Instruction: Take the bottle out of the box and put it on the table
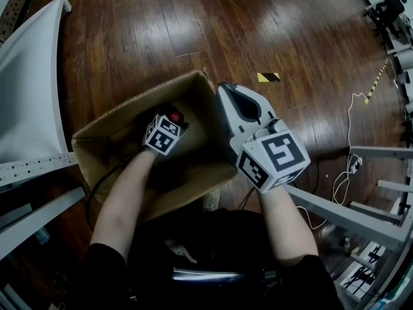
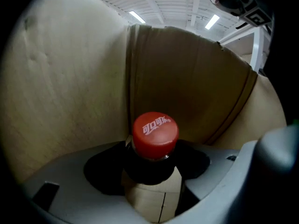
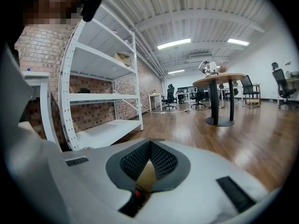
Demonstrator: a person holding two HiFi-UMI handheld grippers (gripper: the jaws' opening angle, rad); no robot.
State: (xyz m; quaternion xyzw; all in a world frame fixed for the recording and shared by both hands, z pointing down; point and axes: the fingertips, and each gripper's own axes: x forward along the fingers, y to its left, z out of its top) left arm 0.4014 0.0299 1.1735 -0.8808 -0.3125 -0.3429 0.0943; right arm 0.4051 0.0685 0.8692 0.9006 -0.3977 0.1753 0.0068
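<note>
The bottle (image 2: 154, 133) sat deep in a corner of the cardboard box (image 1: 106, 131). Its neck lay between the spread jaws of the left gripper (image 1: 171, 117), apparently not yet pinched. A grip so near the cap could slip or snag the bottle on the wall. The right gripper (image 3: 149, 146) hung at the box's edge, jaws pressed together and empty.

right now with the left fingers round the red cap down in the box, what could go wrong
The left gripper has its fingers apart around the neck of the dark bottle with the red cap, not pressing; closing that high, the bottle may swing or slip.
The bottle stands close in a corner of the brown cardboard box, so a tilted lift could catch a wall and drag the box.
</note>
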